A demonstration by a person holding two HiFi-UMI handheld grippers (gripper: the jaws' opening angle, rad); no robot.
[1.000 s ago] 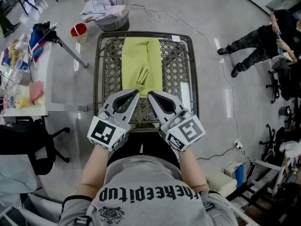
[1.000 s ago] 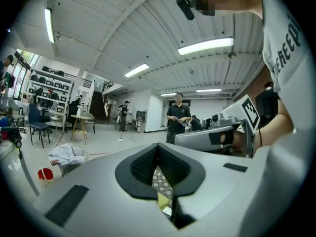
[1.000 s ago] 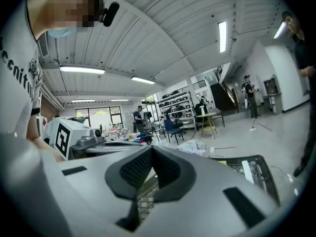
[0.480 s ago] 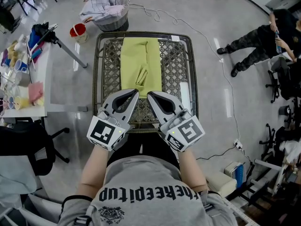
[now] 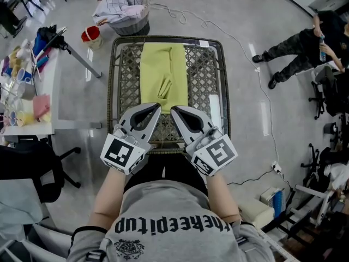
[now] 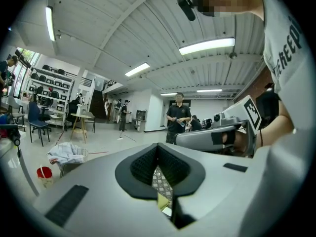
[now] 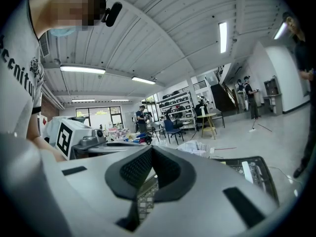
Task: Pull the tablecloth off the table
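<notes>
At the near edge of the wicker table (image 5: 211, 75), the left gripper (image 5: 158, 107) and right gripper (image 5: 173, 109) are clamped together on nothing, tips over the near hem of the yellow tablecloth (image 5: 163, 64); open floor (image 5: 245, 97) lies to the right.

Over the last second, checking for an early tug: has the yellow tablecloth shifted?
No. The yellow tablecloth lies where it did against the rim of the wicker table.

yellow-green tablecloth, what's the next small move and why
Probably open both jaws and lower onto the near edge of the yellow-green tablecloth: left gripper and right gripper are shut on nothing, and it lies ungripped on the wicker table.
</notes>
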